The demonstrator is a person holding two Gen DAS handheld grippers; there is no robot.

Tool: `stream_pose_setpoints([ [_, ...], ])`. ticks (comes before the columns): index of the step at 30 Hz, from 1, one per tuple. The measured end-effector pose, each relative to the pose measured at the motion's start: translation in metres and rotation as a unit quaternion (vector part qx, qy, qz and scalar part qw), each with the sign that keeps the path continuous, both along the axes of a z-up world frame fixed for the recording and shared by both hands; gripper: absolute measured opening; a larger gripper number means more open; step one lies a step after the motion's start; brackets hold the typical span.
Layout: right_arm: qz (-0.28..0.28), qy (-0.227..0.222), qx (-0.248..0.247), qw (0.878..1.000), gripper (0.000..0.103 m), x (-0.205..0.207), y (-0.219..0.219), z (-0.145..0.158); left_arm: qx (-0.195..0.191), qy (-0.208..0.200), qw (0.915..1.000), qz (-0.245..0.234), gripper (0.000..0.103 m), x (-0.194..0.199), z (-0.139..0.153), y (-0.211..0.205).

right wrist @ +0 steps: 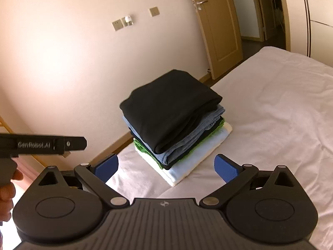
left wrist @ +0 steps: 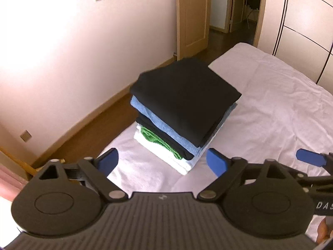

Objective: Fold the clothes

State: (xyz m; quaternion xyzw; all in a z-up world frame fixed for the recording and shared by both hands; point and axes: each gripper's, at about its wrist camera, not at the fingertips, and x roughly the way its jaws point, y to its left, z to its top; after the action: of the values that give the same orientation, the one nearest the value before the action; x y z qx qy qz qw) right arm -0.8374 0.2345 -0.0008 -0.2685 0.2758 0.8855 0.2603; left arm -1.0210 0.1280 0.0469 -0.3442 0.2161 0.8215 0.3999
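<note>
A stack of folded clothes (left wrist: 183,112) (right wrist: 172,123) sits on the white bed sheet (left wrist: 270,108) (right wrist: 276,114) near the bed's left edge. A black garment (left wrist: 187,95) (right wrist: 168,106) lies on top, over blue, black, green and white layers. My left gripper (left wrist: 162,162) hovers open just in front of the stack, nothing between its blue pads (left wrist: 216,162). My right gripper (right wrist: 166,166) is also open, short of the stack's near corner, holding nothing. One blue fingertip of the right gripper (left wrist: 310,157) shows at the right in the left wrist view.
The left gripper's black body (right wrist: 43,143) and a hand (right wrist: 8,191) appear at the left of the right wrist view. A pink wall (left wrist: 83,52), wooden floor strip (left wrist: 100,120) and open door (left wrist: 191,16) lie left of the bed. Wardrobe panels (left wrist: 308,20) stand beyond.
</note>
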Motion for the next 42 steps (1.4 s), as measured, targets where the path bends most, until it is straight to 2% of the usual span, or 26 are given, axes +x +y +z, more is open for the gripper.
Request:
stream_pose_setpoints([
  [5, -0.003, 0.007, -0.001, 1.0, 0.101, 0.01, -0.006, 0.008, 0.004, 0.031, 0.9995, -0.001, 0.102, 0.011, 0.01, -0.003],
  [11, -0.028, -0.025, -0.009, 0.999, 0.103, 0.007, -0.008, 0.002, -0.007, 0.01, 0.9998, -0.012, 0.102, -0.002, -0.004, -0.004],
  [14, -0.043, -0.043, -0.008, 0.998, 0.103, -0.002, -0.009, -0.004, -0.016, 0.013, 0.9996, -0.018, 0.102, -0.007, -0.016, -0.004],
  [18, -0.043, -0.047, -0.004, 0.998, 0.103, -0.009, -0.007, -0.004, -0.029, 0.013, 0.9995, 0.004, 0.102, -0.012, -0.024, -0.008],
  [24, -0.01, -0.046, 0.025, 0.999, 0.103, -0.01, 0.003, 0.002, -0.002, 0.026, 0.9984, 0.051, 0.102, -0.004, -0.016, -0.019],
  [29, 0.032, -0.048, 0.059, 0.997, 0.103, -0.002, 0.012, 0.005, 0.005, 0.036, 0.9923, 0.119, 0.102, 0.026, -0.013, -0.022],
  [34, 0.07, -0.034, 0.04, 0.996, 0.103, 0.036, 0.03, 0.001, 0.015, -0.001, 0.9862, 0.165, 0.102, 0.077, -0.017, -0.022],
  [42, 0.119, -0.023, 0.0, 0.993, 0.103, 0.107, 0.058, 0.003, 0.012, -0.005, 0.9714, 0.237, 0.102, 0.171, -0.016, -0.024],
])
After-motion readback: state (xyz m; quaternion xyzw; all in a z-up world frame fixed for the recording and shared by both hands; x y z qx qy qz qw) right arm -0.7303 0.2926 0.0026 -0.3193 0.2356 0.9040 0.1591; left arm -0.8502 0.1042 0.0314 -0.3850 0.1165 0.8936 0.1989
